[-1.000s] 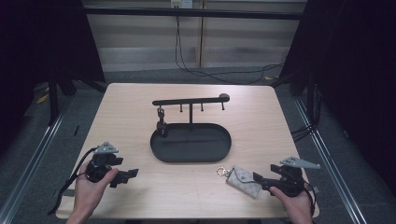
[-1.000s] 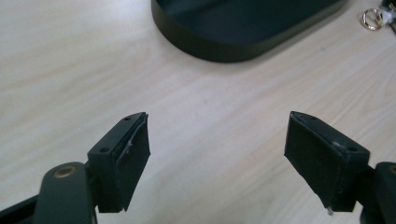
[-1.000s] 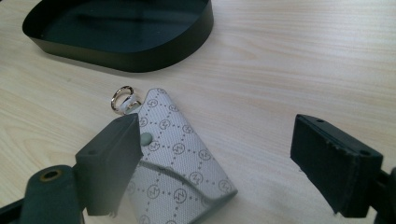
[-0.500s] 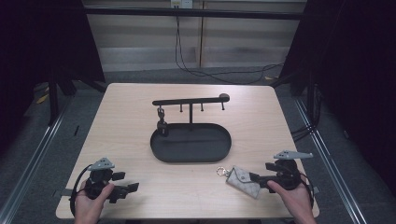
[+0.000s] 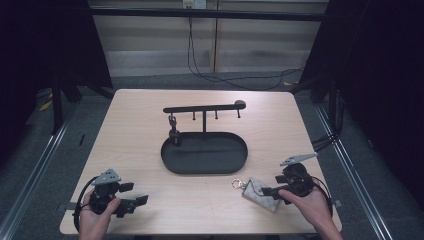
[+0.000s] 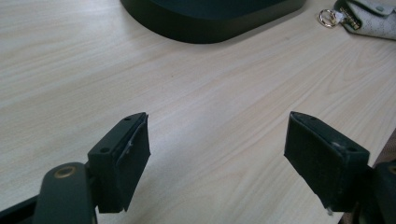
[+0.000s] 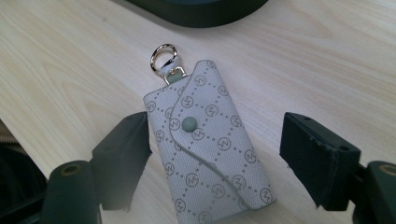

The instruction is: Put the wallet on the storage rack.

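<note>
now my right gripper (image 7: 212, 154) has just been closing its jaws around the patterned key pouch (image 7: 210, 144), left pad touching, right one not yet, so the pickup is starting.

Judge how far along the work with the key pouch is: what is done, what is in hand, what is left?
Done: the right gripper straddles the pouch lying flat on the table. In hand: its jaws have just been closing; the left one touches the pouch, the right stands clear, so no grip yet. Left: probably gripping, lifting and hanging its ring on the rack over the tray. The left gripper sits open.
</note>
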`<state>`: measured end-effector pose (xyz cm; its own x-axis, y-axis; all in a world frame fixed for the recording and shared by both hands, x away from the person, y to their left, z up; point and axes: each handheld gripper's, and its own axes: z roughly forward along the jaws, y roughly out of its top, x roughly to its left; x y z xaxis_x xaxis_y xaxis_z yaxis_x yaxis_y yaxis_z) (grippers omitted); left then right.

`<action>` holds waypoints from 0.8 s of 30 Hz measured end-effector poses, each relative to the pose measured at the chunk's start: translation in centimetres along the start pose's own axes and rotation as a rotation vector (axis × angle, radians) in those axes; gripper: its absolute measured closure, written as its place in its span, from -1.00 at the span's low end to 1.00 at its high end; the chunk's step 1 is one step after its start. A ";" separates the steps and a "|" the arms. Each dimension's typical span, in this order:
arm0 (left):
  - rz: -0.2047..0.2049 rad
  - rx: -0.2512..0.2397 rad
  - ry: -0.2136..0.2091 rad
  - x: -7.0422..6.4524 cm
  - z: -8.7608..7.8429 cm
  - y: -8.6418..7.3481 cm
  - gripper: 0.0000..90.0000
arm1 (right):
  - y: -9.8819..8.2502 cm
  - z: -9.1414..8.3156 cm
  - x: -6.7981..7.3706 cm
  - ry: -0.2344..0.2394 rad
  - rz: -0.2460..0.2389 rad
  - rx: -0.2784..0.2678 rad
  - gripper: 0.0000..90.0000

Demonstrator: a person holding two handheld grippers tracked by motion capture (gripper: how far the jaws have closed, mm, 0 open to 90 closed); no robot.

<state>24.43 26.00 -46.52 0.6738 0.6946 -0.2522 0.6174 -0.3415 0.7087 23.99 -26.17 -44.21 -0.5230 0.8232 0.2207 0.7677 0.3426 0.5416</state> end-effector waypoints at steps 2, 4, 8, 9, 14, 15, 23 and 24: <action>-0.005 0.004 0.001 0.0 0.1 0.0 -0.51 | 0.4 0.1 0.2 0.008 -0.018 0.028 -0.45; 0.001 0.012 -0.010 0.0 0.1 0.0 -0.51 | 0.7 0.1 0.4 0.008 -0.030 0.054 -0.45; -0.017 0.010 -0.018 0.0 0.1 0.0 -0.51 | 1.5 0.3 0.5 0.030 -0.050 0.117 -0.44; -0.020 0.010 -0.020 0.1 0.1 0.0 -0.51 | 1.7 0.5 0.5 0.035 -0.060 0.144 -0.45; -0.035 0.007 -0.029 0.1 0.1 0.1 -0.51 | 2.7 0.9 0.9 0.042 -0.113 0.234 -0.46; -0.034 0.008 -0.032 0.1 0.1 0.1 -0.51 | 2.9 1.0 1.0 0.042 -0.130 0.249 -0.45; -0.031 0.008 -0.032 0.0 0.1 0.1 -0.52 | 4.2 1.6 1.8 0.051 -0.166 0.311 -0.35; -0.030 0.009 -0.031 0.0 0.1 0.1 -0.52 | 4.3 1.8 1.7 0.055 -0.168 0.319 -0.35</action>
<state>24.52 25.93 -46.50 0.6671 0.6846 -0.2936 0.6408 -0.3265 0.6948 27.02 -22.45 -42.99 -0.6642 0.7207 0.1984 0.7416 0.6022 0.2956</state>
